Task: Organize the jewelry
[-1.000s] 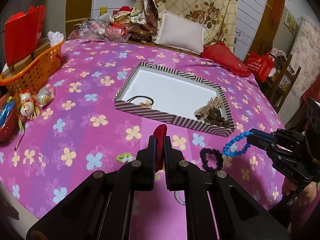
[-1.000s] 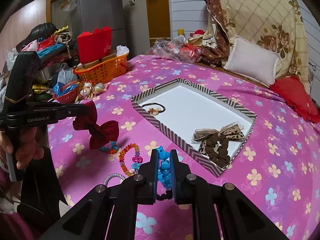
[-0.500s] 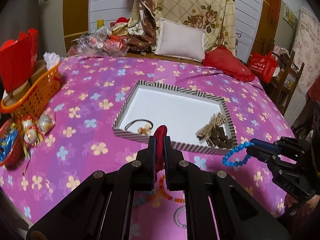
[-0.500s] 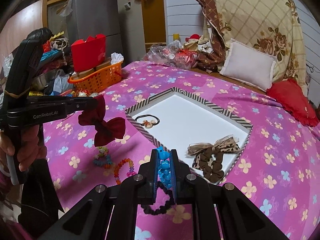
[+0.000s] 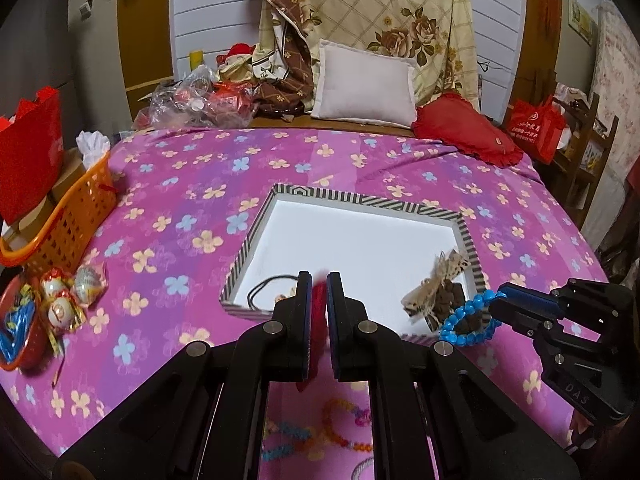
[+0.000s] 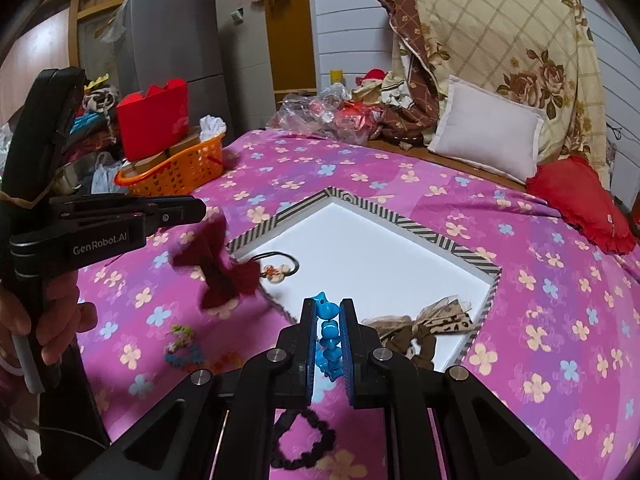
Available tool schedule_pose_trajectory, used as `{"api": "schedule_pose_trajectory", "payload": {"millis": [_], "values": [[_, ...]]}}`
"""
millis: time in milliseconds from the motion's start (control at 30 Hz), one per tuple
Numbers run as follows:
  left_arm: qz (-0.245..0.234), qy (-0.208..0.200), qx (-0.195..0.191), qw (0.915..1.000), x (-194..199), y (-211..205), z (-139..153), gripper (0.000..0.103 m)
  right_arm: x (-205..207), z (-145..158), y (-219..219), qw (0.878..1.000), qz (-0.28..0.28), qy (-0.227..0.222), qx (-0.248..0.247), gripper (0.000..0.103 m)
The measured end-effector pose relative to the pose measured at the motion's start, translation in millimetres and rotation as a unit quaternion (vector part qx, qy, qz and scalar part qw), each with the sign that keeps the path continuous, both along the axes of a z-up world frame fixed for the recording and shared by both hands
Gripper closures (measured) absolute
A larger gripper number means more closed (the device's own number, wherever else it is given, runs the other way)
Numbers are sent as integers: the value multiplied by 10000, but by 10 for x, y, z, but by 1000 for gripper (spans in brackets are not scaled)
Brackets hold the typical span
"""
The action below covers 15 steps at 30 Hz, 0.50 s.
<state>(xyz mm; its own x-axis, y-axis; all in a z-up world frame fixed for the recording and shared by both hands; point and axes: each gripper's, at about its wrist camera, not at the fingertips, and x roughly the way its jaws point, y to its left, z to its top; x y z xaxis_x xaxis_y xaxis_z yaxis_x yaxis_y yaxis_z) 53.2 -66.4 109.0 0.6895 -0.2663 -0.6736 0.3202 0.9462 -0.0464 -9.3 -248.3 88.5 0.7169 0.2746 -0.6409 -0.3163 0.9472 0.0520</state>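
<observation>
We find the left hand-held gripper [image 5: 319, 294] pressed together on a red bow [image 6: 218, 256]; in its own view only a red sliver shows between the fingers, while the right wrist view shows the bow hanging below the tips, blurred, just short of the near left corner of the striped tray [image 6: 420, 229]; we judge it is pinched at one edge so that the rest hangs free and can drop flat once over the tray.

The right hand-held gripper [image 6: 328, 316] is pinching a blue bead bracelet [image 6: 326, 334]; the left wrist view shows the loop [image 5: 466, 322] dangling from the tips ahead of and to the right of the left hand-held gripper, over the tray's near right corner; held by a few beads, the loop stays open and clear of the cloth.

Inside the tray lie a black hair tie with a charm [image 5: 268, 288], just ahead of the left fingers, and a brown leopard bow [image 6: 424, 326], just ahead and right of the right fingers; the middle of the tray is bare, which we judge to be the intended landing place for both carried pieces.

Beneath the hand-held grippers, on the flowered bedspread [image 5: 192, 184], remain coloured bead bracelets [image 5: 344, 428] and a black bead bracelet [image 6: 304, 440]; we judge the sorting part done, with these awaiting collection.
</observation>
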Motion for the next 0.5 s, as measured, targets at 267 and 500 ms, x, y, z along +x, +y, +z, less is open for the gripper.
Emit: {"api": "schedule_pose_trajectory", "payload": {"millis": [267,500], "values": [[15,29,33,10000,285,-128,-56,97,245,-69,-16,9999,-91,97,16,93],[59,318,-85,9994,397,-56,-218,97,412,-217,-15,9996,-122,251,83,93]]}}
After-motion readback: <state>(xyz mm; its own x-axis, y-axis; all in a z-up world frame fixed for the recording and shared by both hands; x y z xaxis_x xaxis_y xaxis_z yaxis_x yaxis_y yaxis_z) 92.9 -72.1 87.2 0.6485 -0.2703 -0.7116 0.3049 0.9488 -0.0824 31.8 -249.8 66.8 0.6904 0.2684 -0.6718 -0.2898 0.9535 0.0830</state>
